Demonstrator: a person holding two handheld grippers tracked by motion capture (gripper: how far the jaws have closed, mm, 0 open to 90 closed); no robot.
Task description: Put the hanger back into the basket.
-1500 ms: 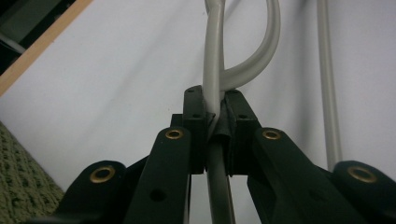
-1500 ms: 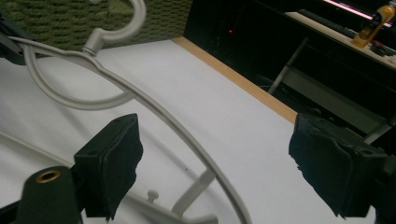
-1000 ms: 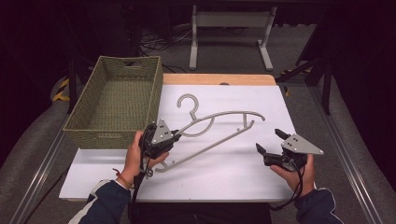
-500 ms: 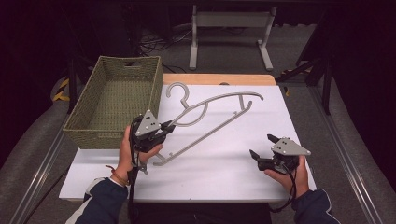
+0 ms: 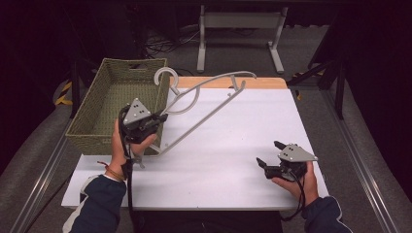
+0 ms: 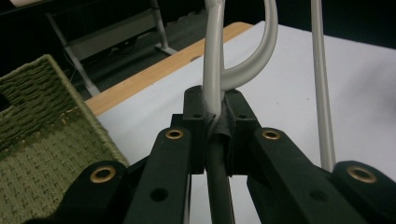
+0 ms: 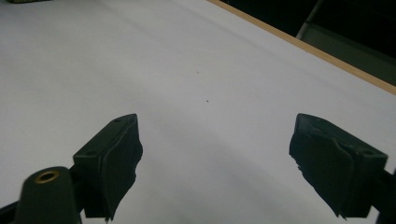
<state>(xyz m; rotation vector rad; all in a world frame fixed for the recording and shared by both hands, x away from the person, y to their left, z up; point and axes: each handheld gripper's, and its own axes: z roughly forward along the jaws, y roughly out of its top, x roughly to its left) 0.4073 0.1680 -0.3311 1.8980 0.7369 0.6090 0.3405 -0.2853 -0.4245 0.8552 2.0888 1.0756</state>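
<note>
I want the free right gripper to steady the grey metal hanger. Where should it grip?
Probably the straight bottom bar of the grey metal hanger, from the right gripper's own side: that bar is thin, bare and slants toward it, while the left gripper holds near the hook.

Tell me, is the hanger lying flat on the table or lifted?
Lifted. The left gripper is shut on the hanger, whose hook rises tilted over the basket rim.

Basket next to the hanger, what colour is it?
The basket is olive green woven wicker, clearest in the high view.
</note>
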